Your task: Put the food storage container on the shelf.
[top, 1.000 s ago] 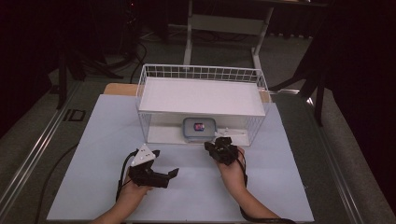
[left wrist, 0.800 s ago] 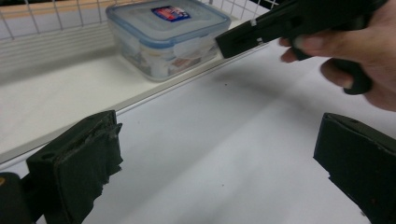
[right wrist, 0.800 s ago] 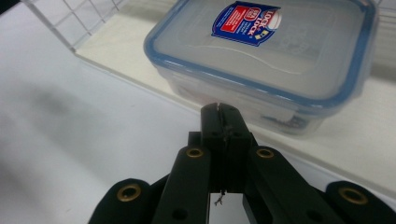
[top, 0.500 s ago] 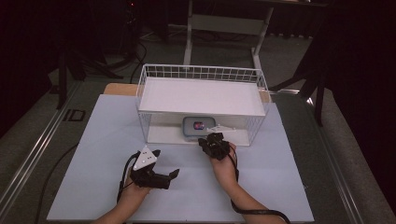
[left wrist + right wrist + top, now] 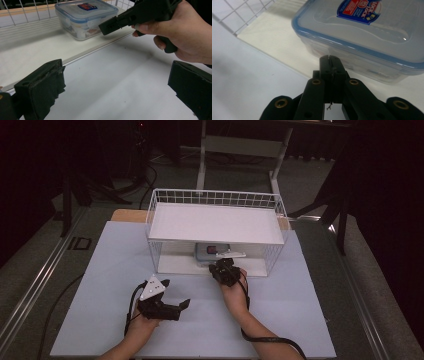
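Observation:
A clear lidded container [image 5: 212,251] with a blue rim and a red label sits on the lower board of a white wire rack [image 5: 215,198], under its shelf. My right gripper [image 5: 223,263] is at the rack's open front, shut with nothing between its jaws. Its closed tips [image 5: 330,60] point at the near side of the container [image 5: 367,32], a short way off. In the left gripper view the right gripper [image 5: 109,25] hangs just in front of the container [image 5: 85,17]. My left gripper [image 5: 176,293] rests low over the table, open and empty [image 5: 116,92].
The rack's white shelf [image 5: 216,223] covers the container from above, leaving a low gap at the front. Wire walls close the rack's sides and back. The pale tabletop [image 5: 290,305] stretches in front; a dark floor and stands lie beyond.
My right gripper has moved forward and slightly down, up to the rack's front opening near the container. The left gripper has stayed where it was.

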